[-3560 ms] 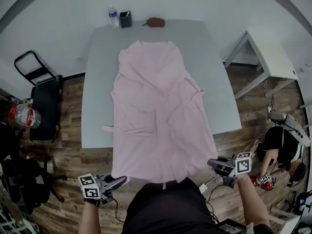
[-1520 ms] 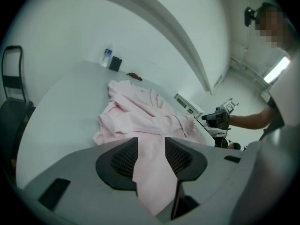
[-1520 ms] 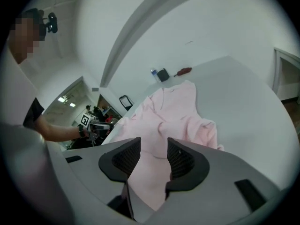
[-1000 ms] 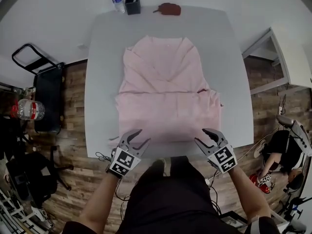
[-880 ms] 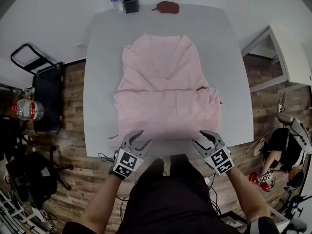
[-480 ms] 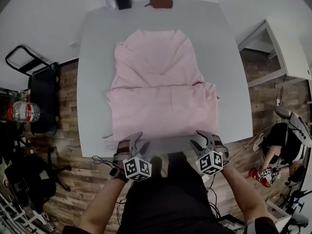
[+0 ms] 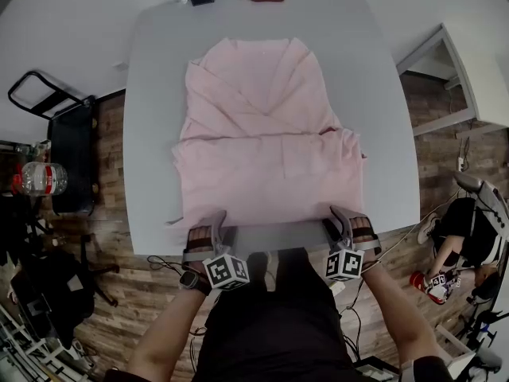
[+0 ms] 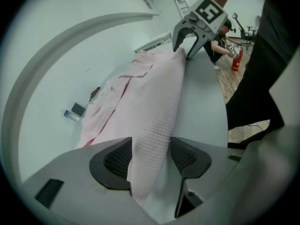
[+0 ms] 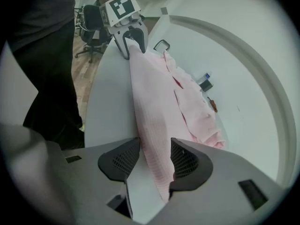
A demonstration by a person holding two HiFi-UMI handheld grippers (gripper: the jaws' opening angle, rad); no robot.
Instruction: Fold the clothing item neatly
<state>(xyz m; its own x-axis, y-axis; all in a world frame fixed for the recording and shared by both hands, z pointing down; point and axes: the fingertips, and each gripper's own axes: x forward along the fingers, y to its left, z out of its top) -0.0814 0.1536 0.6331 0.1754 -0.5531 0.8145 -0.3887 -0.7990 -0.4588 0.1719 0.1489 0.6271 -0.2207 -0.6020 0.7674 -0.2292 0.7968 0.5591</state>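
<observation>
Working on the pink robe [image 7: 266, 157], lying flat on the desk [image 7: 151, 94] with its folded near edge just inside the front rim. Straddling that edge at its two corners with the left gripper [image 7: 215, 225] and right gripper [image 7: 340, 223]: both sets of jaws spread, with cloth between the pads but seemingly not yet pinched, the left jaws having just been opening. Aiming, by judgement, for an even bite: sinking both equally deep, catching every layer, closing together, lifting level to avoid skewing the edge.
</observation>
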